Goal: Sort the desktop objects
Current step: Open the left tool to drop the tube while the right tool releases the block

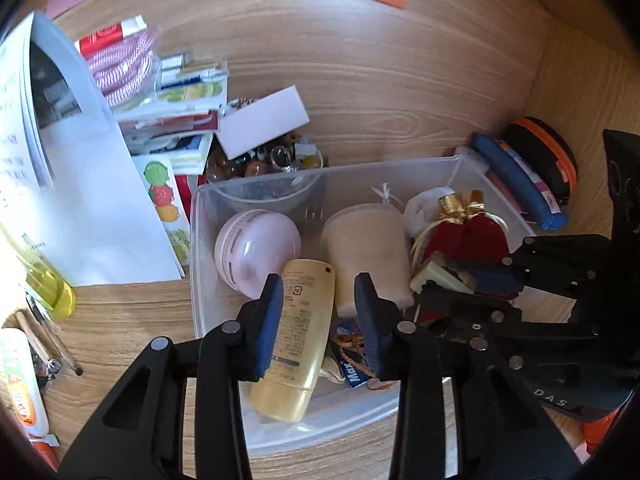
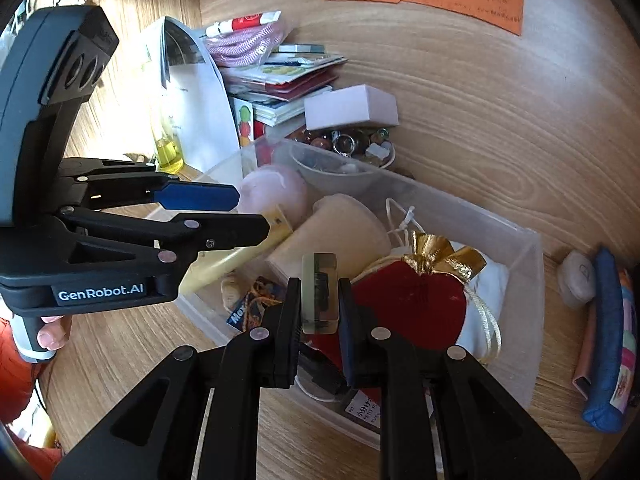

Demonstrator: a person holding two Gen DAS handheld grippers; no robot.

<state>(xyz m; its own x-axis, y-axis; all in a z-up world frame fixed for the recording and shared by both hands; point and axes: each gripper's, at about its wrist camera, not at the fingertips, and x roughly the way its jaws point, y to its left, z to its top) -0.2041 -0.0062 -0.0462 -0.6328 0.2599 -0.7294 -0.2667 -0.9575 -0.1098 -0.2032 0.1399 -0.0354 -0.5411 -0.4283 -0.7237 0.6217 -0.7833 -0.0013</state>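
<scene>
A clear plastic bin (image 1: 320, 420) (image 2: 516, 320) on the wooden desk holds a yellow tube (image 1: 298, 332), a pink round jar (image 1: 256, 250) (image 2: 276, 192), a beige cup (image 1: 372, 252) (image 2: 344, 236), a red pouch with gold trim (image 1: 468, 236) (image 2: 420, 300) and small items. My left gripper (image 1: 320, 320) (image 2: 248, 220) is open, its fingers on either side of the yellow tube. My right gripper (image 2: 319, 316) is shut on a small clear resin block (image 2: 319, 292) with a dark inclusion, held over the bin; the block also shows in the left wrist view (image 1: 436, 276).
A bowl of glass beads (image 1: 264, 172) (image 2: 348, 148) and a white box (image 1: 264, 120) (image 2: 352, 108) stand behind the bin. Papers and booklets (image 1: 80, 184) pile at the left. A blue pencil case (image 1: 520, 180) (image 2: 608, 340) lies at the right. A yellow bottle (image 1: 48, 284) stands at the left.
</scene>
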